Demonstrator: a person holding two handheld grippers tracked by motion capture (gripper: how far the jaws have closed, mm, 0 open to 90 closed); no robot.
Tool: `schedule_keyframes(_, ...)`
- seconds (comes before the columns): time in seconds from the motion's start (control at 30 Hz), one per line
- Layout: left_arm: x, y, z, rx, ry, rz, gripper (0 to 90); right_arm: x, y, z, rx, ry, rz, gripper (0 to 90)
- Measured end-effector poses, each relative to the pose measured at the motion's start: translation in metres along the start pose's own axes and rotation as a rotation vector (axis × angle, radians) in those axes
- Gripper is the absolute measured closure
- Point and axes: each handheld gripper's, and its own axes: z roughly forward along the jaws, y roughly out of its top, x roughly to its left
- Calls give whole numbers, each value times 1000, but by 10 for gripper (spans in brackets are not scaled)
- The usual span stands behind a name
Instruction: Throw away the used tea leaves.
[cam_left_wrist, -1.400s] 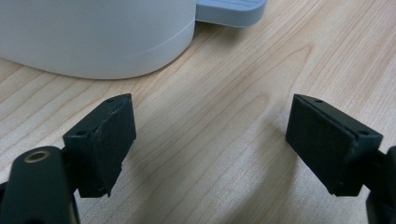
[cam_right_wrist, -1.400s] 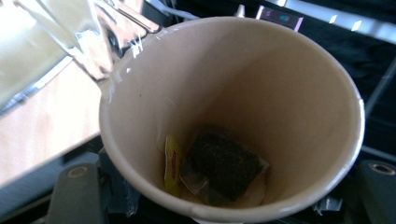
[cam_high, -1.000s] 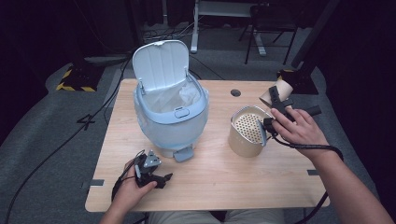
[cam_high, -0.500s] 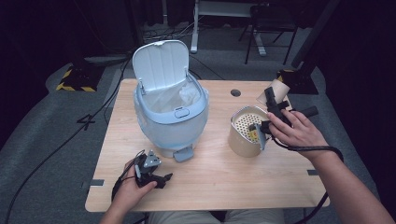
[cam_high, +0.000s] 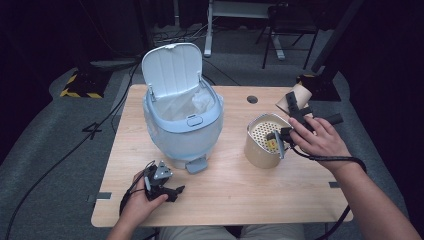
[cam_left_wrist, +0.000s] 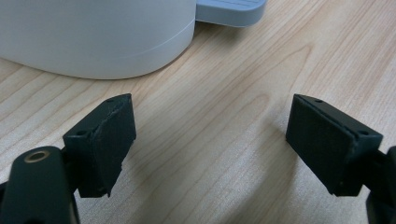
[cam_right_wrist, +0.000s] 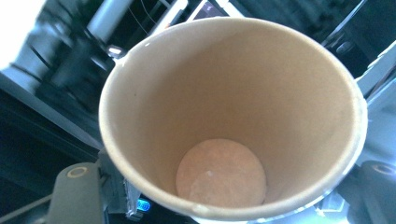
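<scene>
A brown paper cup (cam_high: 291, 97) hangs in the air past the table's right side, with my right gripper (cam_high: 295, 105) shut on it. The right gripper view looks straight into the cup (cam_right_wrist: 224, 116), which is empty, and a jaw presses on each side of it. My left gripper (cam_high: 167, 187) rests on the table (cam_high: 240, 190) near the front left, just in front of a pale blue pedal bin (cam_high: 182, 125). Its jaws stand wide apart over bare wood (cam_left_wrist: 224, 93) with nothing between them, and the bin's base (cam_left_wrist: 93, 37) and pedal (cam_left_wrist: 231, 9) lie just beyond.
The bin's lid (cam_high: 172, 67) stands open, showing a white liner inside. A beige perforated canister (cam_high: 260, 150) stands on the table just left of my right hand. There is a round cable hole (cam_high: 252, 99) at the table's back. Dark floor, cables and chair legs surround the table.
My right gripper has carried the cup a little to the left, nearer the beige canister. The left gripper has stayed where it was.
</scene>
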Motion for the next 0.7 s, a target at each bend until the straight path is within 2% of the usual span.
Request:
schedule_keyframes(0.03,0,0,0,0,0,0,165,0,0,0,0,0,0,279)
schedule_keyframes(0.07,0,0,0,0,-2,-1,164,-3,-7,3,-38,81,177,278)
schedule_keyframes(0.1,0,0,0,0,-2,-1,162,-3,-7,3,-38,81,177,278)
schedule_keyframes(0.13,1,1,1,1,-5,5,159,-5,-15,6,-87,168,365,277)
schedule_keyframes(0.17,1,1,1,1,-5,5,157,-5,-15,6,-87,168,365,277)
schedule_keyframes(0.2,1,1,1,1,-6,4,157,-5,-19,7,-99,213,466,276)
schedule_keyframes(0.23,2,2,1,2,-6,4,153,-6,-26,11,-136,316,662,275)
schedule_keyframes(0.27,3,2,2,0,-15,2,153,-6,-29,12,-145,355,744,274)
schedule_keyframes(0.3,3,2,2,0,-15,2,153,-6,-29,12,-145,355,744,274)
schedule_keyframes(0.33,4,2,2,-1,-19,-3,153,-6,-33,14,-165,415,874,274)
schedule_keyframes(0.37,5,2,2,-3,-21,0,153,-5,-38,17,-183,502,1069,273)
schedule_keyframes(0.4,5,3,2,-3,-23,0,153,-4,-42,18,-195,546,1149,273)
schedule_keyframes(0.43,5,3,2,-2,-23,1,153,-4,-42,18,-195,546,1149,273)
schedule_keyframes(0.5,5,3,3,2,-16,10,152,-3,-48,21,-210,608,1303,273)
schedule_keyframes(0.6,5,4,3,4,-16,19,148,1,-58,25,-238,682,1487,272)
schedule_keyframes(0.63,5,4,4,4,-17,20,148,3,-64,28,-276,758,1606,272)
schedule_keyframes(0.67,5,4,4,4,-17,20,148,3,-64,28,-276,758,1606,272)
schedule_keyframes(0.7,5,4,4,4,-17,20,148,4,-66,29,-295,789,1652,271)
